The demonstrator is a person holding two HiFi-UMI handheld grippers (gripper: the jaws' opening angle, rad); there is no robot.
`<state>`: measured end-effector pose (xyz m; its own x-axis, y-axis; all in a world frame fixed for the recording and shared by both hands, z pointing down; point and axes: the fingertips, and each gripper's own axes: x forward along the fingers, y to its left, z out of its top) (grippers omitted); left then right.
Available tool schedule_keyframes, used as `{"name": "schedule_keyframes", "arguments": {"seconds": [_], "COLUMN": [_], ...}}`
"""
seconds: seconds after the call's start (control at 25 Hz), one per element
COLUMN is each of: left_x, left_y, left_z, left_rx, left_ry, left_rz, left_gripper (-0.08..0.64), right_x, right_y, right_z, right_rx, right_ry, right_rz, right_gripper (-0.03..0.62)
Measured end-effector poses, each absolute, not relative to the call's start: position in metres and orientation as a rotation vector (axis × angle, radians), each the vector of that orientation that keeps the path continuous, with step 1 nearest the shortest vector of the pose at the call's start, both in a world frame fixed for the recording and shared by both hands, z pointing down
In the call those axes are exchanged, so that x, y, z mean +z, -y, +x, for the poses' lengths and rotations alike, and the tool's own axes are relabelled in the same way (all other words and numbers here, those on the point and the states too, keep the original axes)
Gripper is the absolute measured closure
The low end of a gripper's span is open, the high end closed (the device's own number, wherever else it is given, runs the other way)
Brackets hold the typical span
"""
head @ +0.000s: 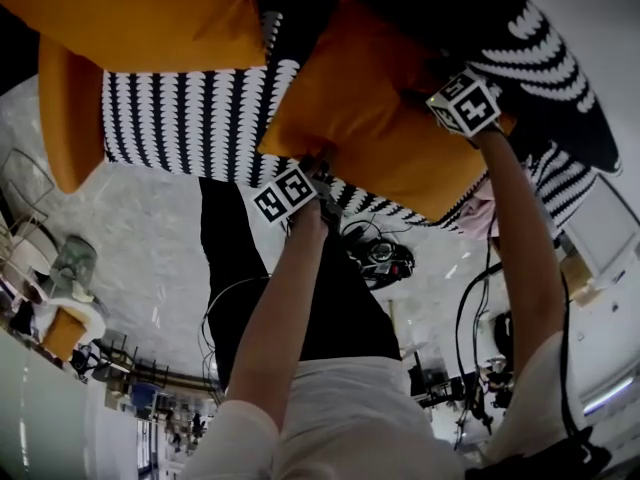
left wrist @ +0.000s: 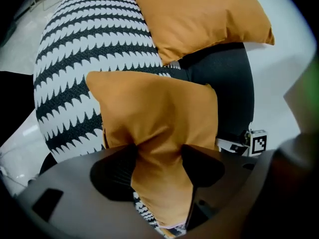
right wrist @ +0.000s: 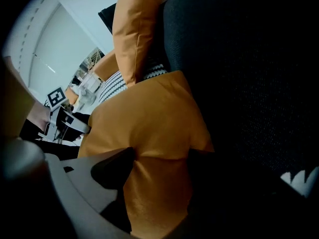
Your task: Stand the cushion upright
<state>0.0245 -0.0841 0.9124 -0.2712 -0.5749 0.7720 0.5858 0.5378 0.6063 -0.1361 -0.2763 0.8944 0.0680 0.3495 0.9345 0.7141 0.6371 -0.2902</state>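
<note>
The orange cushion (head: 380, 133) lies tilted on a seat covered in black-and-white patterned fabric (head: 190, 118). My left gripper (head: 312, 171) pinches its near-left corner; in the left gripper view both pads of the left gripper (left wrist: 159, 156) squeeze the cushion (left wrist: 154, 108) into a fold. My right gripper (head: 445, 90) holds the far-right edge. In the right gripper view the right gripper (right wrist: 159, 158) bites into the cushion (right wrist: 144, 123), next to the seat's dark backrest (right wrist: 239, 83).
A second orange cushion (left wrist: 199, 19) leans upright on the dark backrest (left wrist: 224, 83); it also shows as the upper cushion (head: 150, 13). A third orange cushion (head: 70, 118) stands at the seat's left end. Cables (head: 380, 253) lie on the pale floor below the seat.
</note>
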Motion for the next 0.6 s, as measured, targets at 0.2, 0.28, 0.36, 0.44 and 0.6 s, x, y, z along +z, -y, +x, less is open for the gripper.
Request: {"name": "schedule_keyframes", "arguments": {"seconds": [0.2,0.28,0.36,0.44,0.6], "left_x": [0.904,0.897,0.888,0.878,0.859], "left_y": [0.093,0.097,0.098,0.1,0.112], "left_z": [0.016,0.016,0.014,0.012,0.019], "left_rx": [-1.084,-1.051,-1.004,-0.963,-0.927], "left_ry": [1.505,1.53,1.558,1.578,1.584], "left_rz": [0.031,0.068,0.118,0.167,0.237], "left_gripper": [0.407,0.456,0.499,0.517,0.529], "right_x": [0.893,0.888,0.878,0.867,0.847], "right_y": [0.273,0.271,0.268,0.269,0.285], "right_z": [-0.129,-0.121,-0.119,-0.119,-0.113], "right_rx": [-0.384,-0.368,-0.334,-0.28,-0.222], "right_ry": [1.478,1.478,1.511,1.554,1.612], "right_rz": [-0.933,-0.941,-0.941,-0.931,-0.901], "right_gripper": [0.372,0.457,0.521,0.546,0.555]}}
